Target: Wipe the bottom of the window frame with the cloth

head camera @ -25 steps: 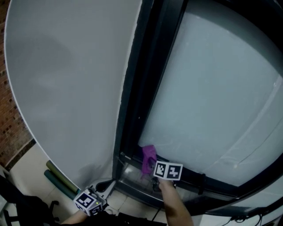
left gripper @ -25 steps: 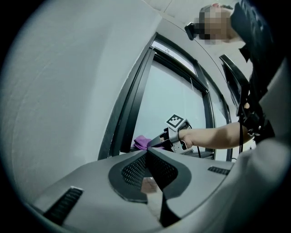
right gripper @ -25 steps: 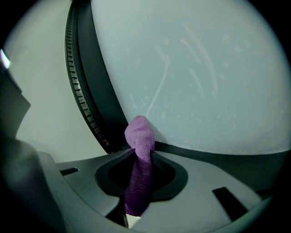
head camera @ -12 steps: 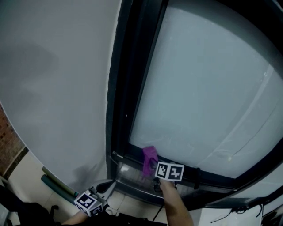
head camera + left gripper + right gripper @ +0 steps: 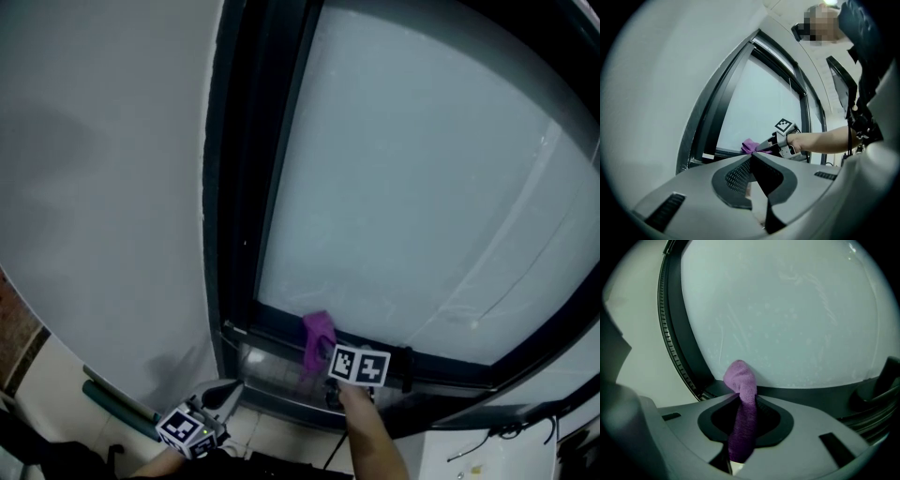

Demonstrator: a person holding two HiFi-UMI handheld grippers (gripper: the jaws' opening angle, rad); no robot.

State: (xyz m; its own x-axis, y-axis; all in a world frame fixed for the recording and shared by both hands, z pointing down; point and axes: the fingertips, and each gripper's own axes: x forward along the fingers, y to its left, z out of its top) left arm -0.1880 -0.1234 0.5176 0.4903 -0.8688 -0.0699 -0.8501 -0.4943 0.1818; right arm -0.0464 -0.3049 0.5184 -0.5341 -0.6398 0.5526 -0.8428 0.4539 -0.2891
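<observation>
Frosted glass [image 5: 403, 187] fills a dark metal window frame [image 5: 239, 187]. My right gripper [image 5: 740, 400] pinches a fuzzy purple cloth [image 5: 739, 378] at its bottom edge; my left gripper [image 5: 752, 158] is closed, empty.

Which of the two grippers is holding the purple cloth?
The right gripper: its jaws are shut on the purple cloth at the window frame. The left gripper is shut and empty.

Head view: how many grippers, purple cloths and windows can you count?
Grippers: 2 (left gripper, right gripper)
Purple cloth: 1
Window: 1
Total: 4
</observation>
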